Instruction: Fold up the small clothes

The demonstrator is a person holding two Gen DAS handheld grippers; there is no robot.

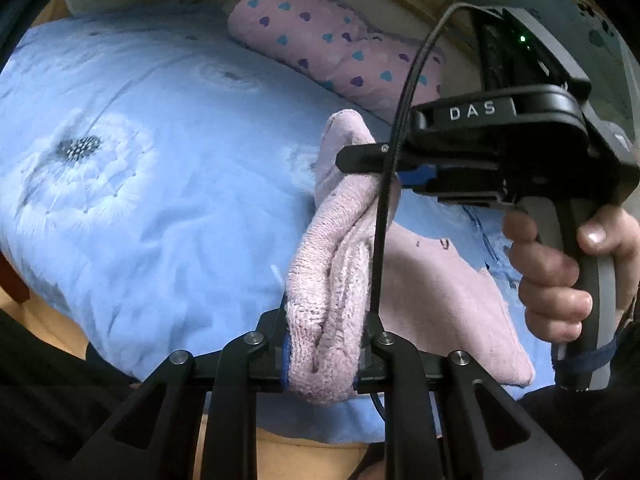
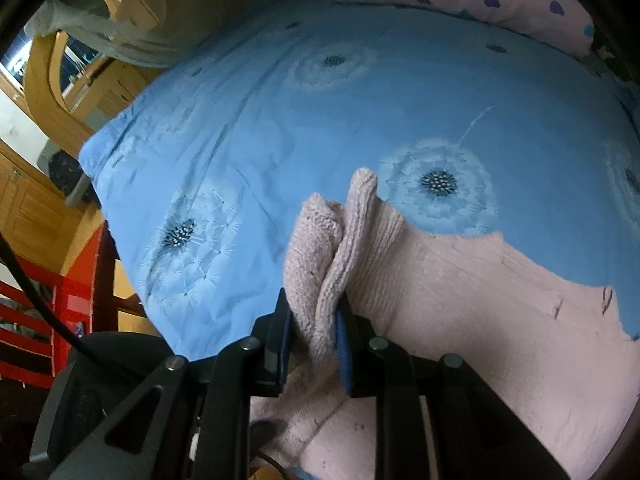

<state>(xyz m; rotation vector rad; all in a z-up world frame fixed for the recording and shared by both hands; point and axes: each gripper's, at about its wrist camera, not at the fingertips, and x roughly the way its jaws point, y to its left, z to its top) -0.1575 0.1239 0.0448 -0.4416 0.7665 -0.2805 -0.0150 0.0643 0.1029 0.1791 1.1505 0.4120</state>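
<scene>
Left gripper [image 1: 326,354] clamped on bunched pink knit garment [image 1: 340,280], right gripper [image 2: 314,340] pinching another fold, blue dandelion-print duvet [image 2: 280,120] beneath, heart-print pillow [image 1: 320,36] behind

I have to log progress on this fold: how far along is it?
Done: both claws have a grip. The left claw and right claw are each shut on a bunched edge of the pale pink knitted garment. In hand: that edge is raised above the blue dandelion-print duvet. Left: laying it over; no finished fold shows yet.
</scene>
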